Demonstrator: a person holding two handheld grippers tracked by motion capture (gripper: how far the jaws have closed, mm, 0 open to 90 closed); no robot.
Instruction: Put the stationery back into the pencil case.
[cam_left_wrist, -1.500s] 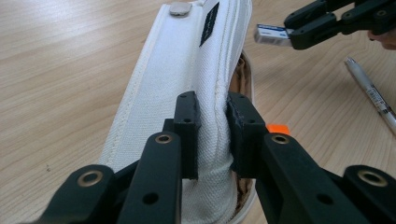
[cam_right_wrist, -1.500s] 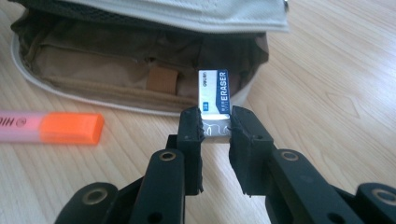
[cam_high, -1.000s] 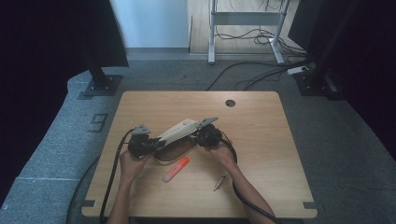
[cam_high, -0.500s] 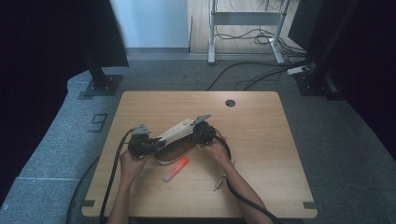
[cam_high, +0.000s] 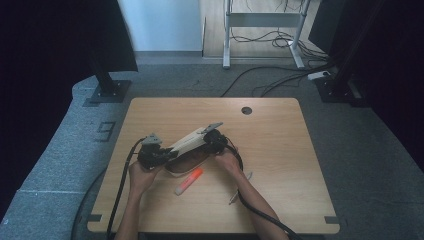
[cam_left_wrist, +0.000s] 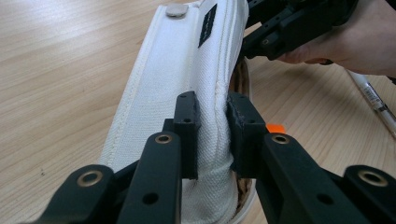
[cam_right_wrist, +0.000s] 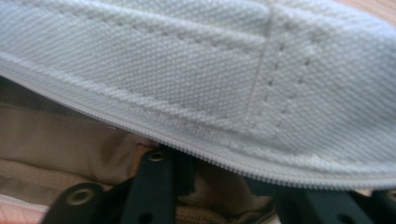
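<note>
Plainly, a white canvas pouch is held up between two tongs over the wooden surface.
Its cloth is coarse-woven white with stitched seams, a metal snap and a small black tag — the writing on it too small to read — and a tan lining shows inside the unzipped mouth. Left tongs are clamped on one end's edge; right tongs, at the far end, have just been opening — grip there unclear. An orange marker lies just beside the pouch, a pen beyond it.
</note>
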